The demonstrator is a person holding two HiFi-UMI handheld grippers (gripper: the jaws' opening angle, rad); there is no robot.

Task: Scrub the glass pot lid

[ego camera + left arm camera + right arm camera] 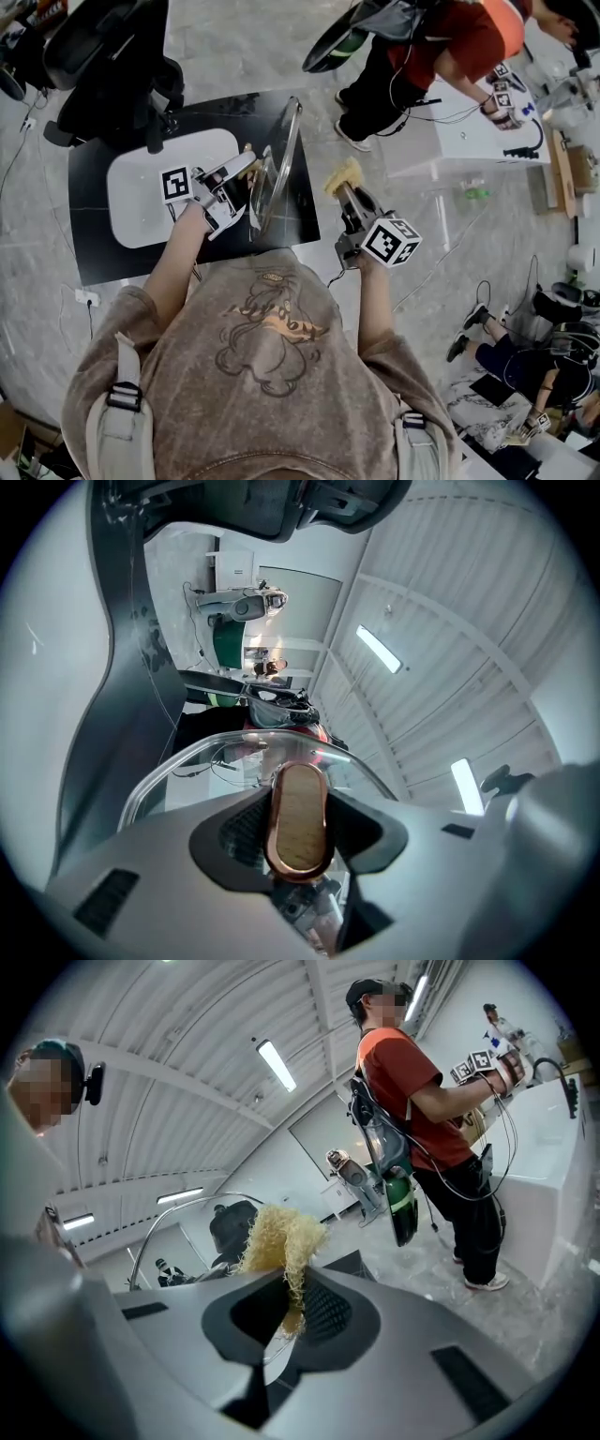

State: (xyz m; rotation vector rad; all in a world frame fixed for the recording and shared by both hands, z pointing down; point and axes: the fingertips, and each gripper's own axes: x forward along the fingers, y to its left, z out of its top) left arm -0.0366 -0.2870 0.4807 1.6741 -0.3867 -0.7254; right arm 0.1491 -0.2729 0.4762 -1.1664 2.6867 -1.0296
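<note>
Plainly, the left gripper (242, 176) was clamped on the knob (298, 819) of the glass pot lid (278, 159), holding it on edge above the black table (112, 253). The lid lay just left of the right gripper (347, 192), its rim running away from the person. That gripper pinched a yellow scrubber (343, 174), which was clear of the glass.

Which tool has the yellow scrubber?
The right tool, shut on the frayed yellow scrubber. The left tool instead clamps the glass lid by its copper-rimmed knob, holding it on edge.
</note>
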